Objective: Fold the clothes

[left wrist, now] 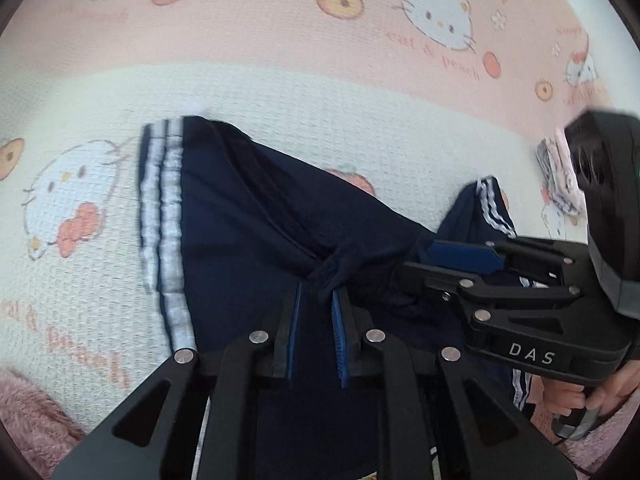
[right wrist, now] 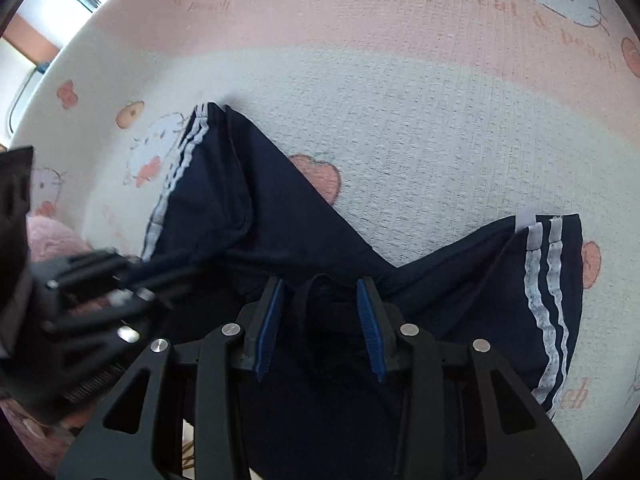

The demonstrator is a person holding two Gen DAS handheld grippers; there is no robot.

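The fingers [left wrist: 294, 328] of the left gripper [left wrist: 318, 300] are standing apart, their blue pads flanking a bunched fold of the navy shorts [left wrist: 248, 240] without closing on it. The right gripper [right wrist: 320, 292] is likewise holding its fingers [right wrist: 370, 320] apart, a dark loop of the shorts' [right wrist: 304, 224] fabric sitting between them, untouched on either side as far as the right wrist view shows. In the left wrist view the right gripper [left wrist: 452, 258] is reaching in from the right, a hand [left wrist: 592, 392] gripping its handle; in the right wrist view the left gripper [right wrist: 160, 270] is appearing blurred at the left edge.

The shorts are lying spread on a quilted bed cover [right wrist: 420, 128] printed with cartoon cats and peaches, both legs fanning away from the grippers, each edged with two white side stripes [left wrist: 172, 216]. A small folded garment in pale pink and grey [left wrist: 560, 176] is lying well apart on the cover. A fluffy pink blanket [left wrist: 28, 408] is lying by the cover's near edge.
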